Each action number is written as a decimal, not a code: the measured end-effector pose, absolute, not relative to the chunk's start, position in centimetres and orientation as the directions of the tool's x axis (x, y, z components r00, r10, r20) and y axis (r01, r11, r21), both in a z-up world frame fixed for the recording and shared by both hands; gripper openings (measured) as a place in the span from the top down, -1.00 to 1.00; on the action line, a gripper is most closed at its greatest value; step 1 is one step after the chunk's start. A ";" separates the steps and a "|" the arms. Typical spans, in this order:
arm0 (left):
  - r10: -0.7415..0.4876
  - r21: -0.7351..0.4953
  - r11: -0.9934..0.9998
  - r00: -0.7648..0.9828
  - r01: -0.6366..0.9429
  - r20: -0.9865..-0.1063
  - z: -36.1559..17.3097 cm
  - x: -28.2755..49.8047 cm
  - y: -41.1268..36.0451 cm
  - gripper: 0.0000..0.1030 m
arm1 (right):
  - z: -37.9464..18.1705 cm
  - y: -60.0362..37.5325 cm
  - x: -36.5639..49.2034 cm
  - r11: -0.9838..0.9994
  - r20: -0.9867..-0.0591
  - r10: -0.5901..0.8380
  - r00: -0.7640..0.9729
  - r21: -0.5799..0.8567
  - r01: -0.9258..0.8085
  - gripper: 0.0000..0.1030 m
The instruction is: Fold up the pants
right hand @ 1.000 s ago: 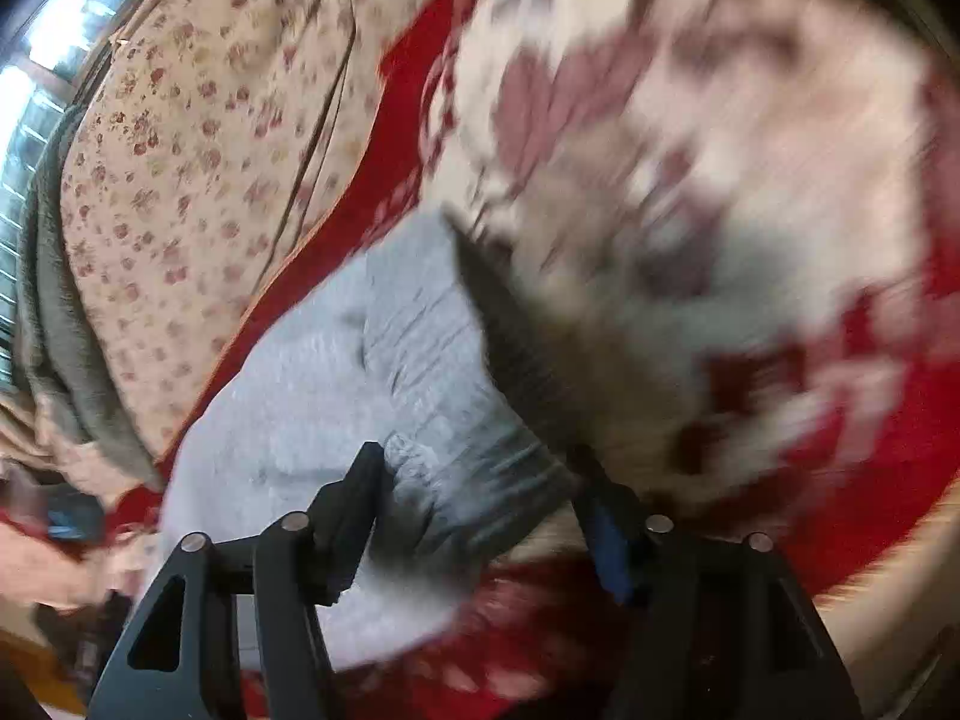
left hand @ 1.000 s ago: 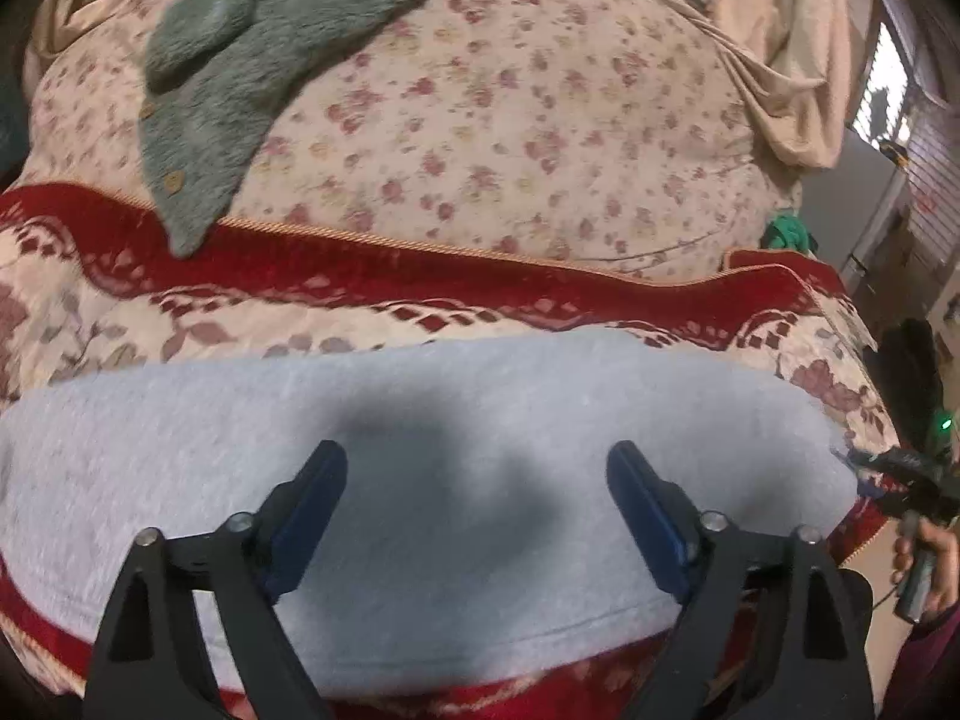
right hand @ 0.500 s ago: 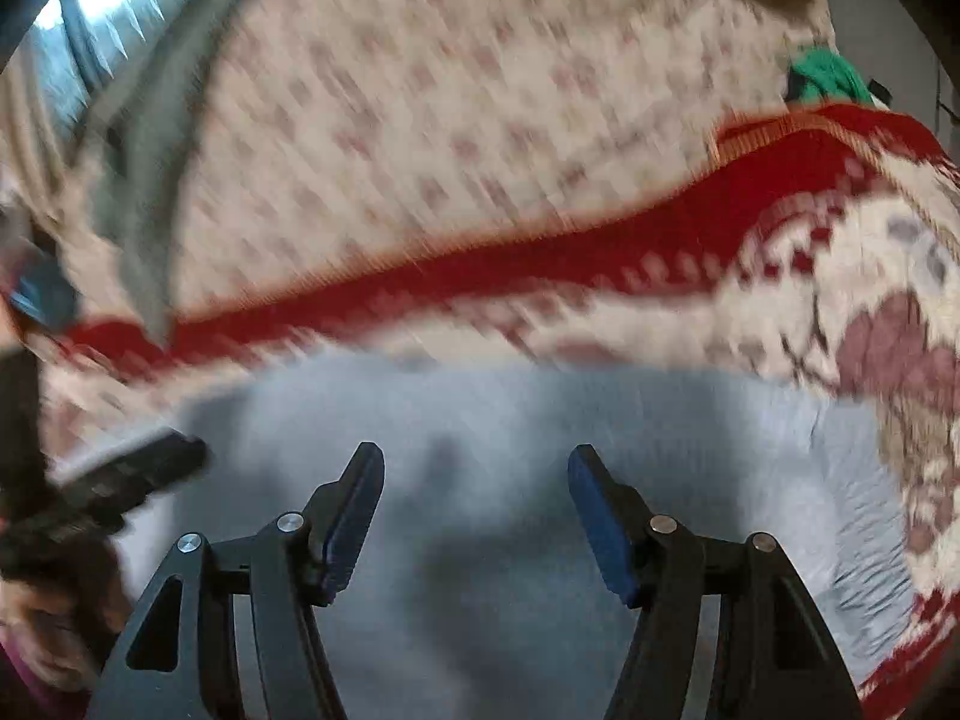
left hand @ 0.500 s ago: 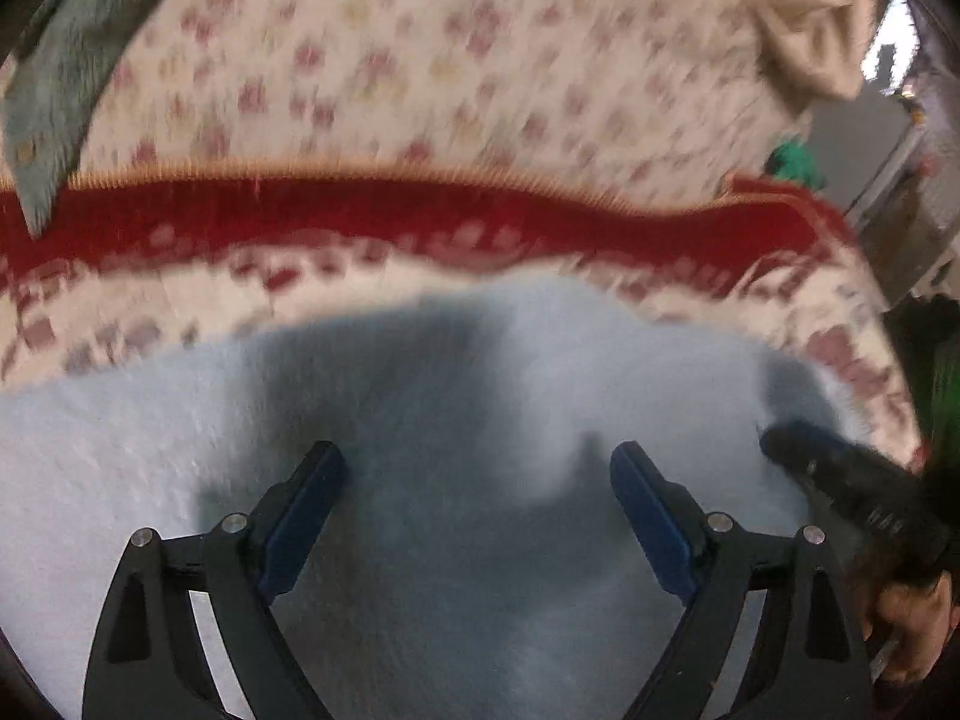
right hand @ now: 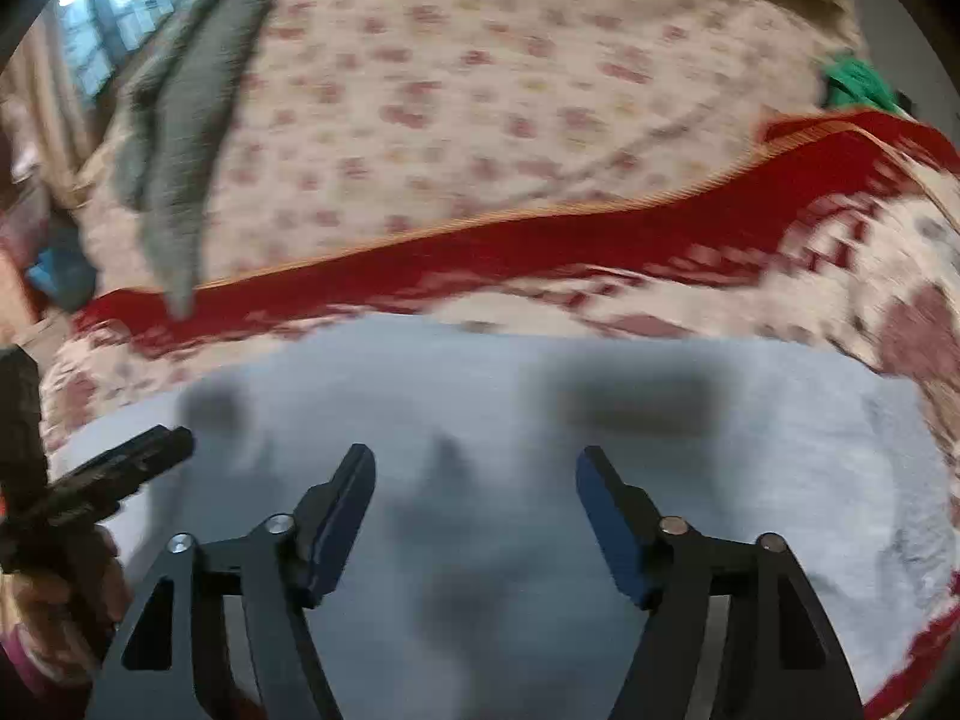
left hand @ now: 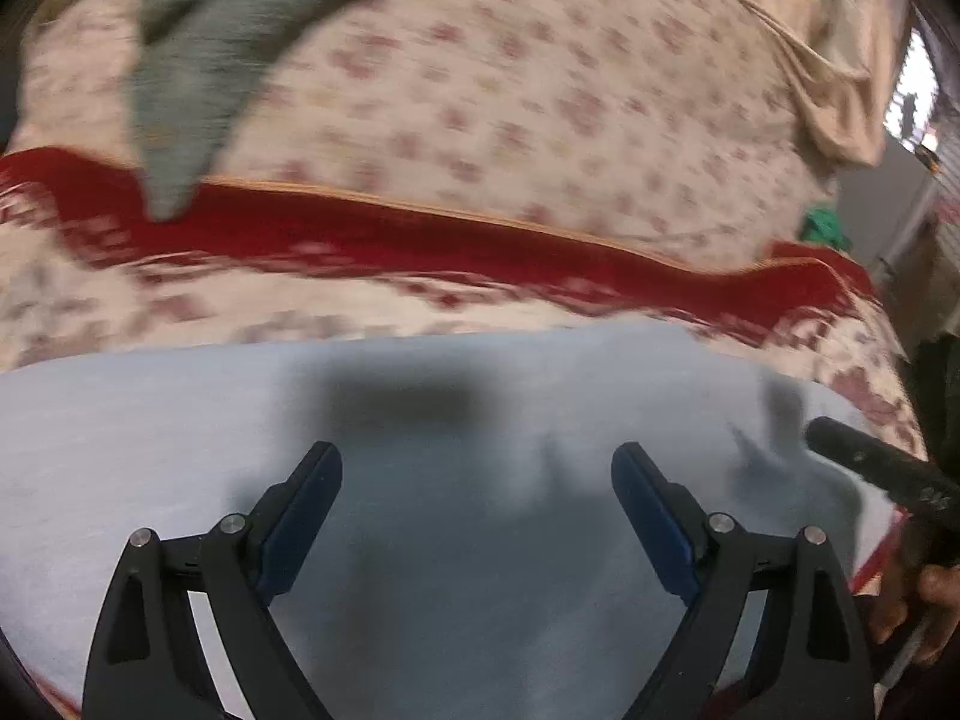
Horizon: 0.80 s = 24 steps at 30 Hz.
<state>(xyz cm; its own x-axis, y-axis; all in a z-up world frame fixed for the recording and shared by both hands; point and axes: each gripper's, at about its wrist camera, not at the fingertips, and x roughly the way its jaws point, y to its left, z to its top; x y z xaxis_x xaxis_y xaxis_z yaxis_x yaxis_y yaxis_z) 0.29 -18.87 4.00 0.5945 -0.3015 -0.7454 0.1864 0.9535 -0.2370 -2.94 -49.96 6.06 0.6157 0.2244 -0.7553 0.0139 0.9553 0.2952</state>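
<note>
The light grey pants (left hand: pixel 180 438) lie flat as a wide folded band on the red and cream patterned blanket (left hand: pixel 420 240). They also fill the lower half of the right wrist view (right hand: pixel 780 420). My left gripper (left hand: pixel 477 468) is open and empty, hovering just above the pants' middle. My right gripper (right hand: pixel 474 468) is open and empty over the same cloth. The right gripper's tip (left hand: pixel 870 468) shows at the left wrist view's right edge, and the left gripper's tip (right hand: pixel 120 468) shows at the right wrist view's left edge.
A cream floral quilt (left hand: pixel 540 90) covers the bed beyond the red border. A grey-green fluffy garment (left hand: pixel 198 60) lies on it at the back left. A green object (left hand: pixel 825 228) sits at the bed's far right corner. A beige cloth (left hand: pixel 840 60) hangs behind.
The right gripper swung from the pants' right end to face the middle of the cloth. The left gripper dipped close to the pants, then drew back. Both stayed open.
</note>
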 end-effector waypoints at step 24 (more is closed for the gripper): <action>0.018 -0.178 0.959 0.676 -0.220 -0.737 3.0 -3.1 0.5 -0.76 | 2.9 -23.1 5.2 0.798 -0.812 0.505 0.293 0.310 -0.516 -0.58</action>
